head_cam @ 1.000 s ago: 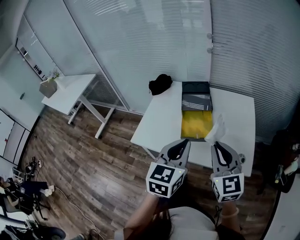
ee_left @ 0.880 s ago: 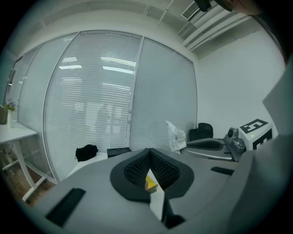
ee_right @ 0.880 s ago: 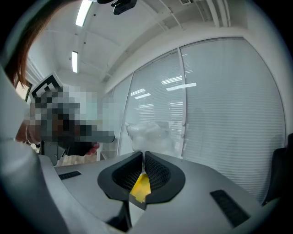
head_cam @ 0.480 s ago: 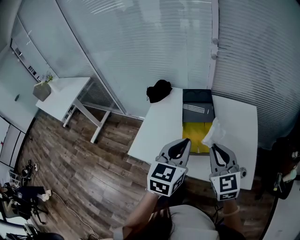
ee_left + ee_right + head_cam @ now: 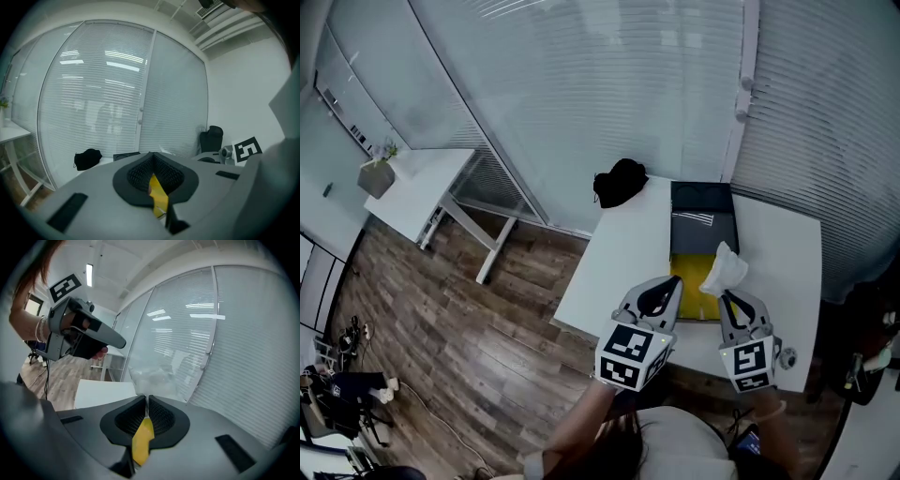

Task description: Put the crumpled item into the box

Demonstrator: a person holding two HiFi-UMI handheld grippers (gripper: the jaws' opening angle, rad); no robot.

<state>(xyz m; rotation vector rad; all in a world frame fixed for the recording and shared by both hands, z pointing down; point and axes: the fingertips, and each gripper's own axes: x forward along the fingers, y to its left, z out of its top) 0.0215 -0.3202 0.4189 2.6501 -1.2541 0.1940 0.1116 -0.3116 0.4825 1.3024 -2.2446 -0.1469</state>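
An open black box (image 5: 688,266) with a yellow inside lies on the white table (image 5: 628,244); its dark lid end (image 5: 703,208) points toward the blinds. The crumpled white item (image 5: 725,269) is pinched in my right gripper (image 5: 730,292) and hangs over the box's right edge. In the right gripper view the jaws are shut on that translucent crumpled item (image 5: 151,377). My left gripper (image 5: 660,286) hovers at the box's near left corner with its jaws closed on nothing; the left gripper view shows its tips (image 5: 152,157) together.
A black bag (image 5: 619,181) sits on the table's far left corner. A second white table (image 5: 417,187) with a potted plant (image 5: 377,176) stands to the left over wooden floor (image 5: 469,347). Blinds wall off the far side. A dark chair (image 5: 865,323) is at right.
My right gripper has carried the crumpled item a little leftward, from beside the box to over its right edge. The left gripper has stayed near the box's front.
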